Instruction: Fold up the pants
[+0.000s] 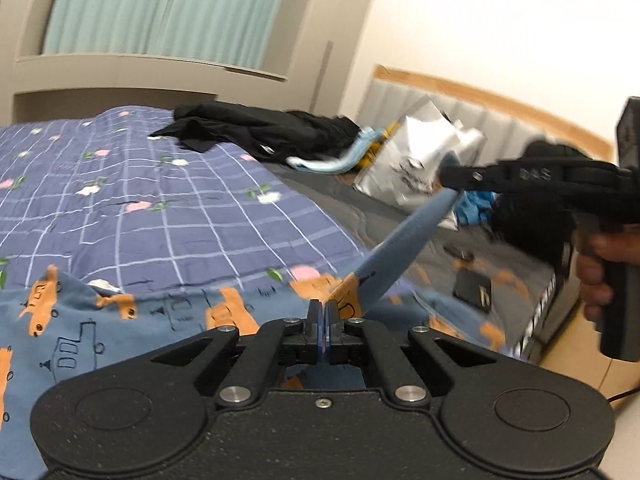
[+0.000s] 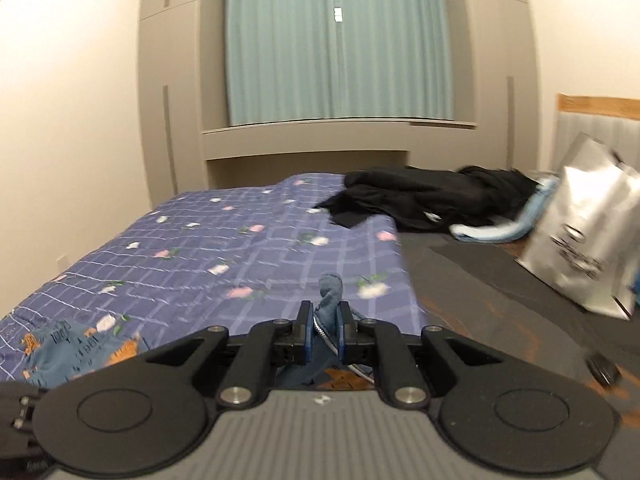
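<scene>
The pants (image 1: pixel 120 320) are blue with orange cartoon prints and lie on the near edge of the bed. My left gripper (image 1: pixel 323 308) is shut on the pants' edge. A band of the blue cloth (image 1: pixel 408 236) stretches up and right to my right gripper (image 1: pixel 450 174), held by a hand. In the right wrist view my right gripper (image 2: pixel 324 320) is shut on a bunched fold of the pants (image 2: pixel 330 296). More of the pants (image 2: pixel 76 348) lies at the lower left there.
A purple checked floral quilt (image 1: pixel 160 200) covers the bed. Black clothes (image 1: pixel 256 128), a light blue cloth (image 1: pixel 332 164) and a silver bag (image 1: pixel 420 160) lie near the headboard (image 1: pixel 500 120). A black phone-like item (image 1: pixel 472 290) rests on the grey sheet. Curtain (image 2: pixel 336 40) behind.
</scene>
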